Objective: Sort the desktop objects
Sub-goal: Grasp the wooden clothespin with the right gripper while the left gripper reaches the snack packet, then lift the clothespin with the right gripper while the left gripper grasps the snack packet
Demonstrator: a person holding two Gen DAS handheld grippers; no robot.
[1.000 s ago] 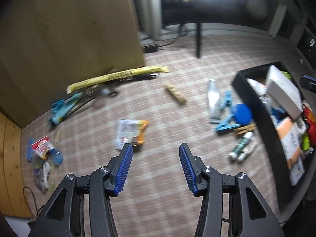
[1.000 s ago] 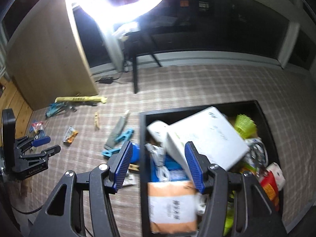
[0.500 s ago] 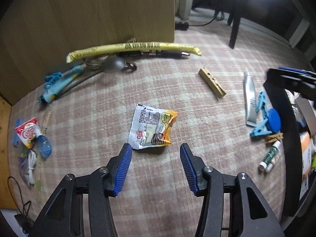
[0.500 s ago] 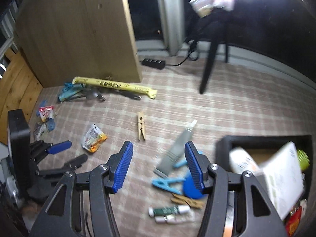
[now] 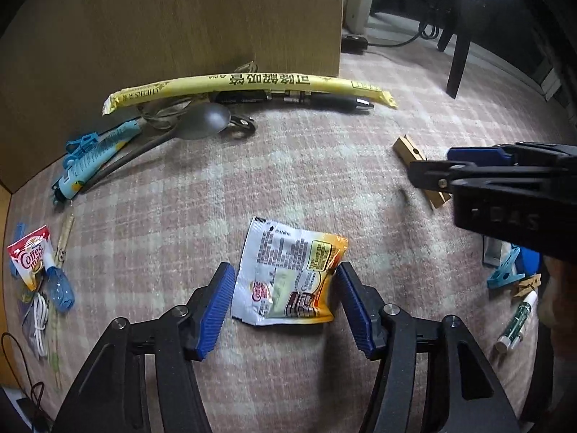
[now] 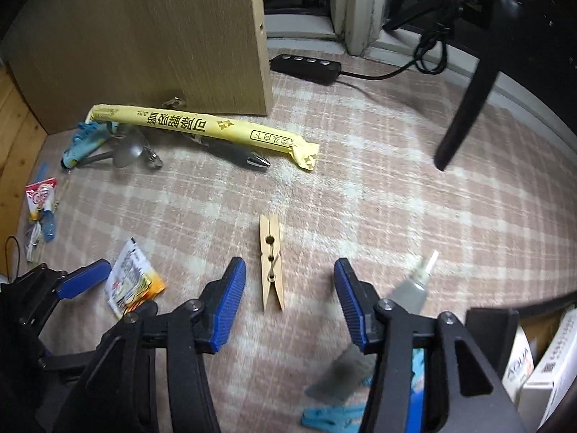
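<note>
**Checked cloth, scattered clutter**

I see a desk [image 6: 378,187] under a pink checked cloth. On it lie a snack packet [image 5: 288,274], a wooden peg [image 6: 271,261], a long yellow wrapper [image 5: 249,84] with a pen [image 5: 324,100] beside it, a spoon [image 5: 202,122], a blue tube [image 5: 90,158], a creamer sachet [image 5: 30,256], a grey tube [image 6: 407,292], blue pegs [image 5: 505,269] and a power strip [image 6: 306,66].

A pink-and-cream checked cloth [image 6: 396,195] covers the surface under both grippers. Ahead and to the left stands an upright light wooden panel [image 6: 151,36]. Beyond it, ahead, a black power strip [image 6: 306,68] lies by a pale window frame [image 6: 357,7]; a dark furniture leg [image 6: 465,108] slants ahead to the right.
</note>
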